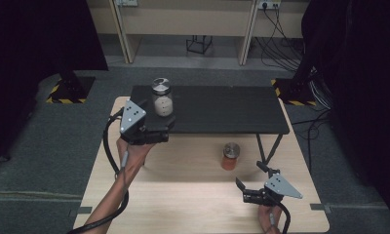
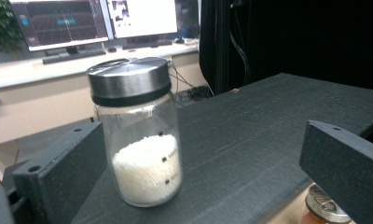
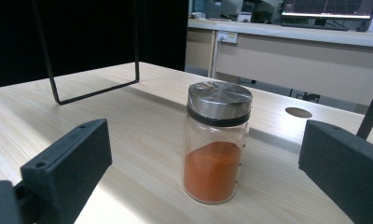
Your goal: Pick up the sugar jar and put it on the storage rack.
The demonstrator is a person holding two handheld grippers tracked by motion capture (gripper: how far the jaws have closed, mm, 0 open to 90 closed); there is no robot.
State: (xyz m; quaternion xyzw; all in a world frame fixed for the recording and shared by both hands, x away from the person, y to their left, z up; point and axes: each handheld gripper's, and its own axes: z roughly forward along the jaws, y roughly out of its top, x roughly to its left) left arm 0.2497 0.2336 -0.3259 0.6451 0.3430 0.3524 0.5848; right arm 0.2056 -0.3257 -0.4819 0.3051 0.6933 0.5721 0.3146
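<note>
On the black shelf (image 1: 222, 109) that stands over the wooden worktop (image 1: 183, 190), you have the jar of white grains (image 1: 162, 97) near its left front edge, upright, with the metal lid on. Your left gripper (image 1: 166, 127) waits just in front of this jar with the jaws wide apart, and the jar is not touched; in the left gripper view the jar (image 2: 139, 135) stands close to the left jaw. On the worktop below, the jar of orange powder (image 1: 230, 156) stands upright. Your right gripper (image 1: 249, 185) is near it, also released, and in the right gripper view this jar (image 3: 217, 147) is between the two jaws but farther off.
</note>
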